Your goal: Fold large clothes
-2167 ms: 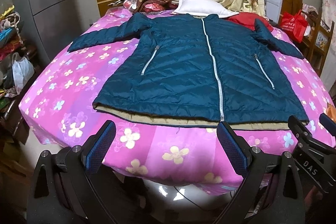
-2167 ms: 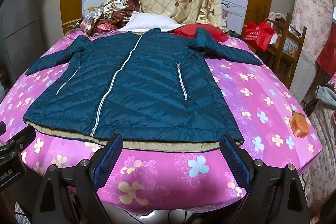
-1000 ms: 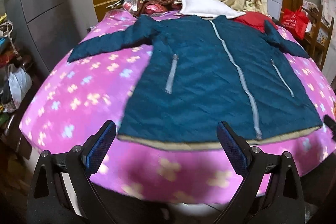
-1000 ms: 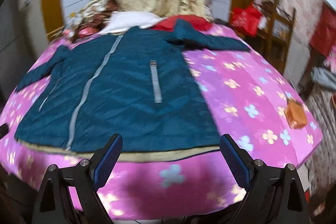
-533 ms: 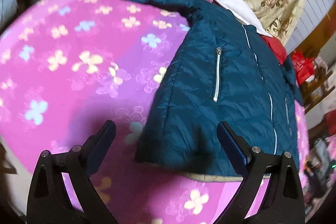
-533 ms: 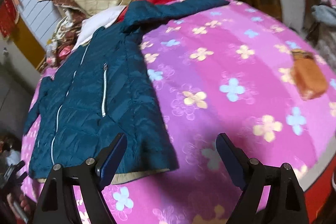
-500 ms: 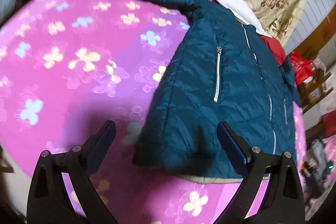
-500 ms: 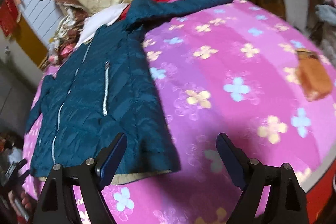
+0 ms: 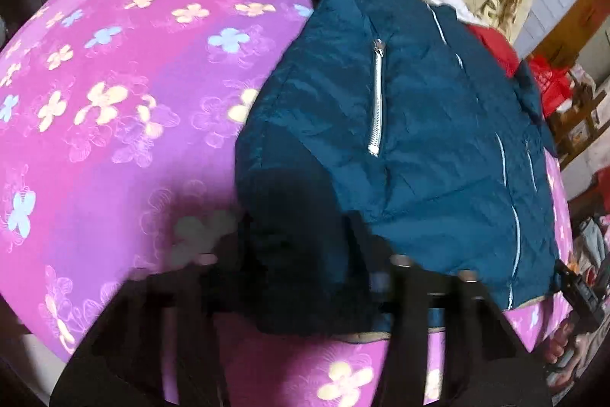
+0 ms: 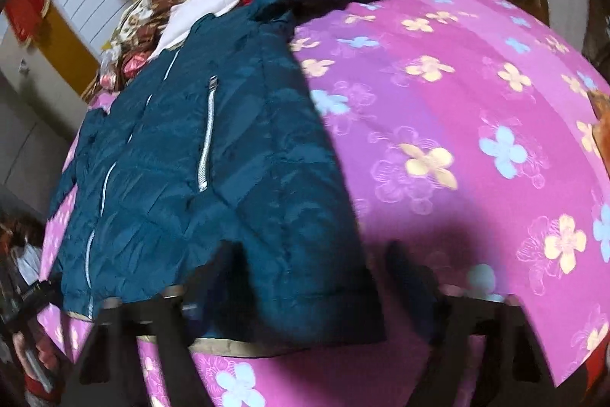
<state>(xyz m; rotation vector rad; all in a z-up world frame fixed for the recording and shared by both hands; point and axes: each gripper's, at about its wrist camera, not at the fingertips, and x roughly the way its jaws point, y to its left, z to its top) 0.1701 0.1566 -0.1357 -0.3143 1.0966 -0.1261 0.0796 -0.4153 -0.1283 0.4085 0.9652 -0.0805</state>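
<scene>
Your left claw [image 9: 301,266] and right claw [image 10: 305,277] stood open astride the soft, slippery jacket [image 9: 400,124] hem corners; pinch both layers there.

The jacket [image 9: 419,124] was quilted cloth with a slight sheen. Its pocket zipper [image 9: 376,102] looked metallic. The bedsheet [image 9: 133,94] was smooth matt cloth.
</scene>
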